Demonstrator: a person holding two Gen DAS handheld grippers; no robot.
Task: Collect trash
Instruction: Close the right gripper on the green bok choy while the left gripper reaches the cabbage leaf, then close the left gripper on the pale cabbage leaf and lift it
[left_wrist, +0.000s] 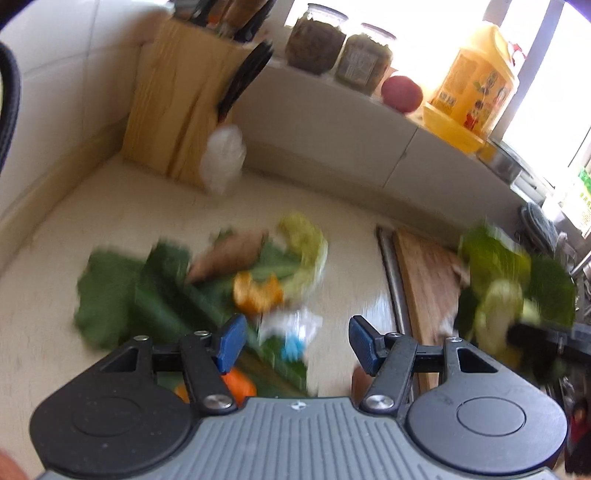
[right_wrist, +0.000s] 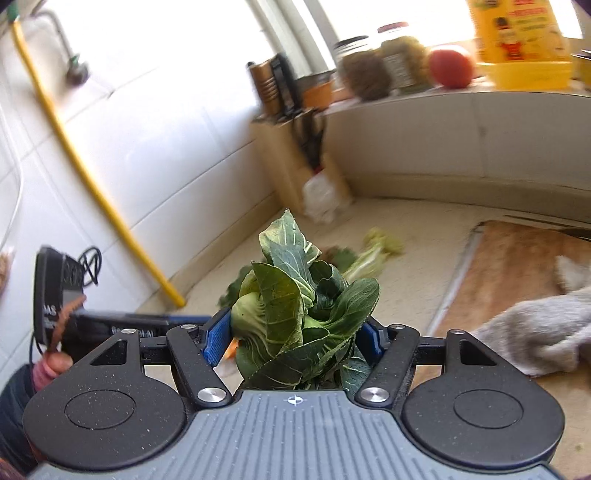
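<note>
The right gripper (right_wrist: 293, 341) is clamping a bunch of green leaves (right_wrist: 303, 314) and carrying it above the worktop (right_wrist: 413, 236). The left gripper (left_wrist: 295, 341) is hanging with jaws apart and empty over a heap of scraps (left_wrist: 207, 280) near the worktop's middle, beside the cutting board (left_wrist: 424, 280). Next, I'd guess, it is needing to drop and close on that heap. A knife block (left_wrist: 177, 110) is standing in the back corner under a bright window ledge.

Green leaves (right_wrist: 303, 306), blue-padded claw (right_wrist: 293, 338), yellow hose (right_wrist: 85, 173)
</note>
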